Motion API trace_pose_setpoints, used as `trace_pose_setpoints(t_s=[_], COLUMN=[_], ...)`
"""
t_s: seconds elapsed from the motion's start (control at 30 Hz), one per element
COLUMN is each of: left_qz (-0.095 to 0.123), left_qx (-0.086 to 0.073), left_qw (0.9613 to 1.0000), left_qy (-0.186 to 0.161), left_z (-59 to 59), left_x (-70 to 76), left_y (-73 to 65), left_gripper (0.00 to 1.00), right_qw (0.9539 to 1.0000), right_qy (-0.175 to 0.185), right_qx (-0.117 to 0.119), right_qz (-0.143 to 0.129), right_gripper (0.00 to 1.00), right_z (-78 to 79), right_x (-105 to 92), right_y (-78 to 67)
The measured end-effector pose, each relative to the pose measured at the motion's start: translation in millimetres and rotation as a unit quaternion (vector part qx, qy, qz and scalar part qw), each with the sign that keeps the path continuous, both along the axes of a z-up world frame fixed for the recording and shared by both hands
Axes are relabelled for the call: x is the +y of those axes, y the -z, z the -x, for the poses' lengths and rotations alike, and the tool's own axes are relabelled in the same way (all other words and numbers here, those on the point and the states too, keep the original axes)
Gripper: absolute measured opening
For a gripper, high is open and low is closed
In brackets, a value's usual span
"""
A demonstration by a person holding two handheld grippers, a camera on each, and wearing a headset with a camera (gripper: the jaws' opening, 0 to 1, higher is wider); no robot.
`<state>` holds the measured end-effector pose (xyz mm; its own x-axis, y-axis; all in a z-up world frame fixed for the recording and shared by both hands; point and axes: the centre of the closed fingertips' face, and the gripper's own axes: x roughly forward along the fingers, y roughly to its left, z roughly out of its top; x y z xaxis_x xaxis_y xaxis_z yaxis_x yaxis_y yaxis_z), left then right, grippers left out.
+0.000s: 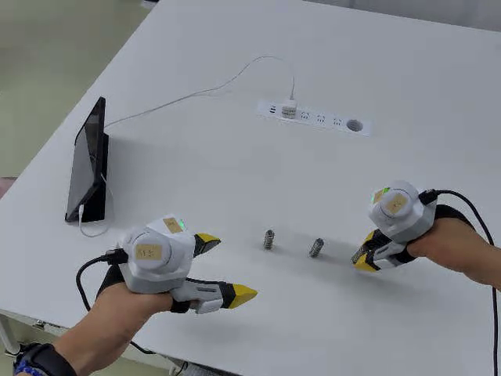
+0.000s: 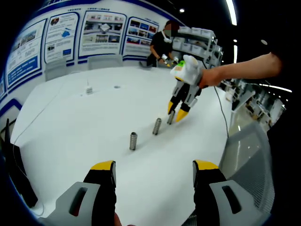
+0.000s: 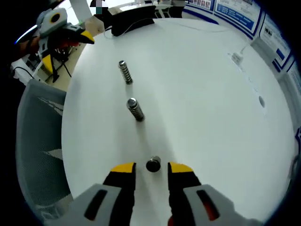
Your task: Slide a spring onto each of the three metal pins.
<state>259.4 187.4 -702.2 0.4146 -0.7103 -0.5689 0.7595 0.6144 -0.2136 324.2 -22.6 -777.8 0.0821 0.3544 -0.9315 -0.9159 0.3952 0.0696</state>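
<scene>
Jaws of the right gripper (image 3: 151,167) stood partly open, straddling the third pin (image 3: 153,164). A thin gap showed on each side, so they had no grip on it. The right gripper view saw that pin end-on, so a coil on it could not be confirmed there. In the head view a ribbed grey stub (image 1: 358,255) sat at the jaw tips. It was probably a spring already on, but that was only a judgement.

Step in hand was judged as the last of three: seating or letting go of the third spring. The next move called for backing the right gripper (image 1: 365,252) straight off without snagging the coil or tipping the pin. If the coil sat high, it needed a push down first.

Beyond those jaws the middle pin (image 3: 135,109) and the far pin (image 3: 124,71) each carried a spring and stood free on the counter (image 1: 235,157), in one row with the third pin.

Left gripper (image 2: 154,165) had its jaws wide open and empty, low over the counter. It pointed along the same row, with the far pin (image 2: 133,141) nearest but apart from it. Farther out lay a power strip (image 1: 313,117) and a propped tablet (image 1: 88,160).
</scene>
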Motion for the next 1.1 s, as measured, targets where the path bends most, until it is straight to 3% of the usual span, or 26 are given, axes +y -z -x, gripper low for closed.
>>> trace_pose_setpoints(t_s=[0.2,0.4,0.5,0.6,0.7,0.77,0.87,1.1], left_qz=[0.003,0.004,0.003,0.007,0.005,0.004,0.002,0.002], left_qx=[0.001,0.001,0.0,0.0,-0.001,-0.001,-0.001,0.0], left_qw=[1.0,1.0,1.0,1.0,1.0,1.0,1.0,0.9999], left_qy=[0.002,0.002,0.001,-0.005,-0.005,-0.005,-0.007,-0.014], left_z=[2.9,5.5,5.2,4.8,5.6,6.1,6.1,4.1], left_x=[-0.9,0.9,2.0,2.4,2.5,2.4,3.2,4.0], left_y=[-0.1,-2.0,-2.1,-3.5,-4.2,-3.7,-3.1,-2.9], left_gripper=[0.68,0.68,0.68,0.68,0.68,0.68,0.68,0.69], right_qw=[0.9974,0.9893,0.981,0.9693,0.9634,0.9571,0.9441,0.9299], right_qy=[0.063,0.122,0.161,0.204,0.217,0.231,0.258,0.283], right_qx=[-0.014,-0.032,-0.043,-0.048,-0.056,-0.066,-0.068,-0.074], right_qz=[-0.033,-0.073,-0.099,-0.129,-0.147,-0.162,-0.193,-0.223], right_gripper=[0.39,0.41,0.45,0.49,0.5,0.52,0.55,0.64], right_z=[4.9,9.6,10.1,14.2,19.3,21.7,26.8,42.0], right_x=[-9.1,-14.2,-16.0,-18.6,-19.9,-21.5,-20.5,-21.2], right_y=[-3.6,-11.0,-12.9,-15.9,-18.6,-21.1,-26.3,-32.8])
